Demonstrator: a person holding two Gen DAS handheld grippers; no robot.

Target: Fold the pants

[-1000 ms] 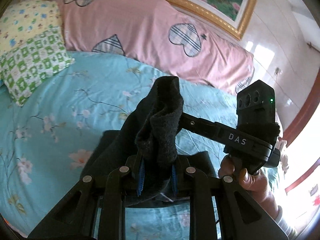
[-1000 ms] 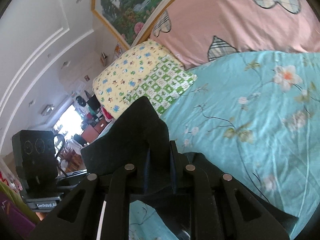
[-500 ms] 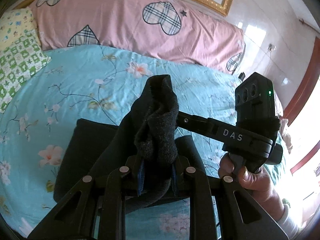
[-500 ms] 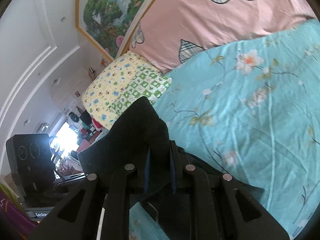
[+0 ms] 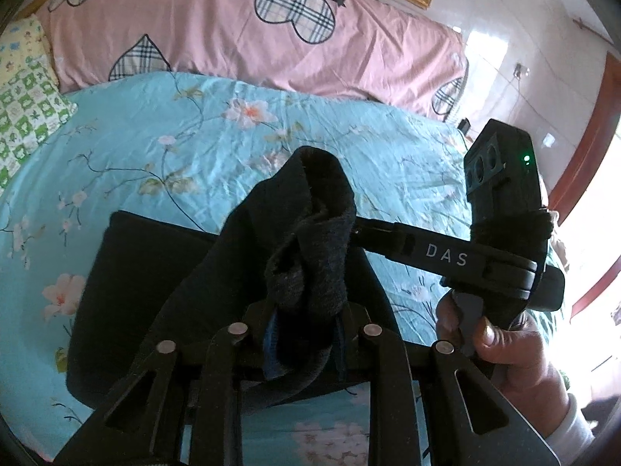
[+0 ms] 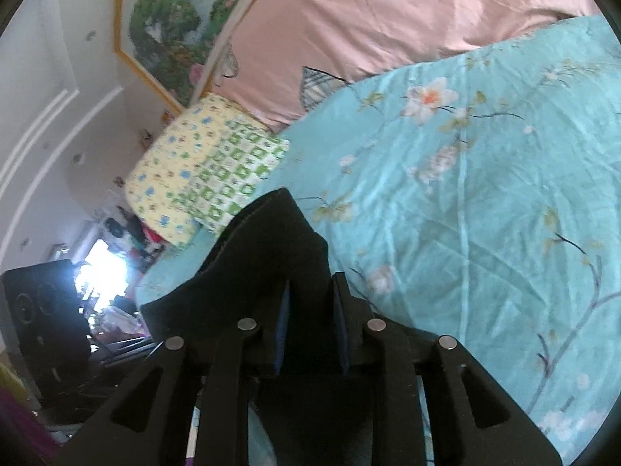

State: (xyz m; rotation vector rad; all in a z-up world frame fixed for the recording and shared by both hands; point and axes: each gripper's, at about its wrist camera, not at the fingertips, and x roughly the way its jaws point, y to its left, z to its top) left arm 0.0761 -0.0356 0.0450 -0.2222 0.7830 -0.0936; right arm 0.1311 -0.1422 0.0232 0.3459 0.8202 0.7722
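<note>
Dark pants (image 5: 155, 283) lie partly flat on the turquoise floral bedsheet (image 5: 194, 147). My left gripper (image 5: 304, 334) is shut on a bunched corner of the pants, which stands up between its fingers. My right gripper (image 6: 310, 318) is shut on another part of the pants (image 6: 271, 248), held above the bed. In the left wrist view the right gripper (image 5: 361, 229) comes in from the right, its tip hidden behind the raised cloth. A hand (image 5: 500, 345) holds its handle.
A long pink pillow with plaid hearts (image 5: 233, 31) lines the far side of the bed. A yellow and green patterned pillow (image 6: 205, 171) lies at the bed's corner. A framed painting (image 6: 174, 19) hangs above. The left gripper's body (image 6: 42, 318) shows at the left.
Both grippers have carried the held cloth further over the bed toward the pink pillow. More of the pants now lies flat under the left gripper. Both grips are unchanged.
</note>
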